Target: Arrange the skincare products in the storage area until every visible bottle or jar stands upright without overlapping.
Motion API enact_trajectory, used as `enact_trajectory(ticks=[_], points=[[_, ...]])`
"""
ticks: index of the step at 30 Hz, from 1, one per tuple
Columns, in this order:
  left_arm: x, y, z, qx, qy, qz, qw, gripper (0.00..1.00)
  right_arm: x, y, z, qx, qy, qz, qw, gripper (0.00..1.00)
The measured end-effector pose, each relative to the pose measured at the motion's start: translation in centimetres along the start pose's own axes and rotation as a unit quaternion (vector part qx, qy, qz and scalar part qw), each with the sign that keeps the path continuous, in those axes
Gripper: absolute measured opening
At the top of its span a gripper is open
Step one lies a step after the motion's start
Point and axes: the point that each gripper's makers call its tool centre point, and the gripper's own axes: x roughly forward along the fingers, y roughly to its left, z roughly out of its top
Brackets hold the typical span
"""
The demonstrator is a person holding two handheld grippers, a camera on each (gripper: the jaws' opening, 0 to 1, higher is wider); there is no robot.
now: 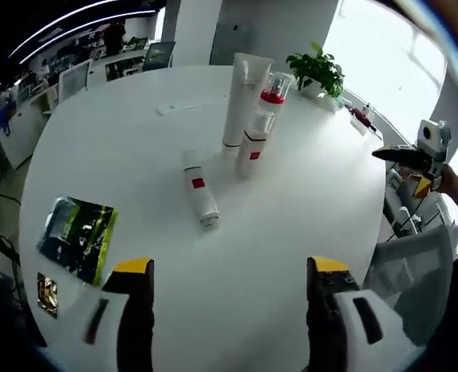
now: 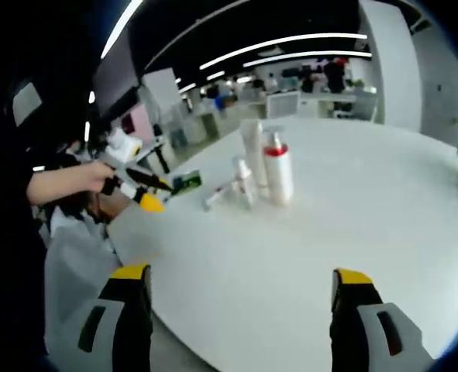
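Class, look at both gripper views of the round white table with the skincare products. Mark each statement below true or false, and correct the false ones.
1. One small bottle lies on its side on the white table. True.
2. The left tool is shut on the tall white tube. False: its jaws stand open and hold nothing.
3. A potted plant stands near the table's edge. True.
4. The pump bottle has a blue collar. False: the collar is red.
5. The right tool is open and apart from the bottles. True.
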Motion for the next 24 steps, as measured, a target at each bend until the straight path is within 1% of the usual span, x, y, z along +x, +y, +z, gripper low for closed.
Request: enact_trajectory(ticks=[7,13,18,24], points=[[1.3,0.7,1.2,-0.007,0.0,-0.003,1.0,0.75,0.0,-0.6,-0.1,0.006,0.0,-0.004,1.0,0.99],[2.5,1.1,2.3,-0.03,-0.006,-0.004,0.9995,0.72,0.4,-0.6,-0.1,0.01,0.001,-0.003,0.9999,0.99],[3.5,1.5,2.6,-0.025,0.001,-0.001,0.9997,0.7,0.7,-0.7,-0.1,0.011,0.003,-0.001,0.9999,0.98],[4.8,2.4,2.9,-0.024,0.003,0.011,0.9996,0.65,0.7,-1.1,0.4,0.016,-0.006,-0.006,0.9998,0.98]])
